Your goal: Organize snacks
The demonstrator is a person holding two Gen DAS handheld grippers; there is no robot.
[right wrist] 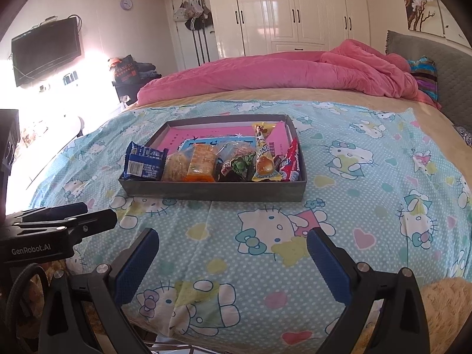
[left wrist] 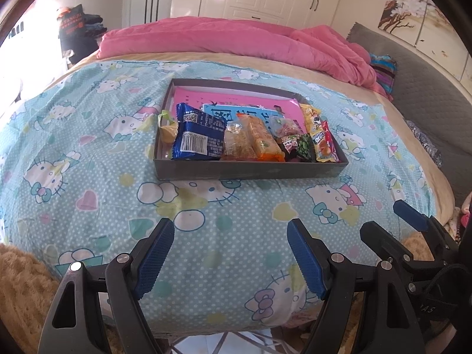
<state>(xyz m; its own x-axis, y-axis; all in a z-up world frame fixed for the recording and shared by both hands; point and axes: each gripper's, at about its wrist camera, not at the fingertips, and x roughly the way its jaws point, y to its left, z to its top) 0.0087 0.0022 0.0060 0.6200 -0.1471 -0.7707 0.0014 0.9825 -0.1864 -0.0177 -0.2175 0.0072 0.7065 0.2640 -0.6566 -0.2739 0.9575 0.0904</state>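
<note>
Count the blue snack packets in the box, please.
1: the blue packet leans at the left end of the grey box, beside a yellow snack. Others may lie hidden underneath.

You are in a bedroom of a home. A bed (right wrist: 368,206) fills most of both views, spread with a cartoon-cat sheet (right wrist: 339,177), and a pink quilt (right wrist: 280,73) lies bunched toward the grey headboard (right wrist: 448,67). Behind it stands a cream wardrobe (right wrist: 295,11) with dark handles. A TV (right wrist: 45,50) hangs on the wall, a small clock (right wrist: 126,3) hangs near the door, and flower pictures (left wrist: 407,6) sit above the headboard. Folded clothes (left wrist: 88,26) are stacked at the far side.
</note>
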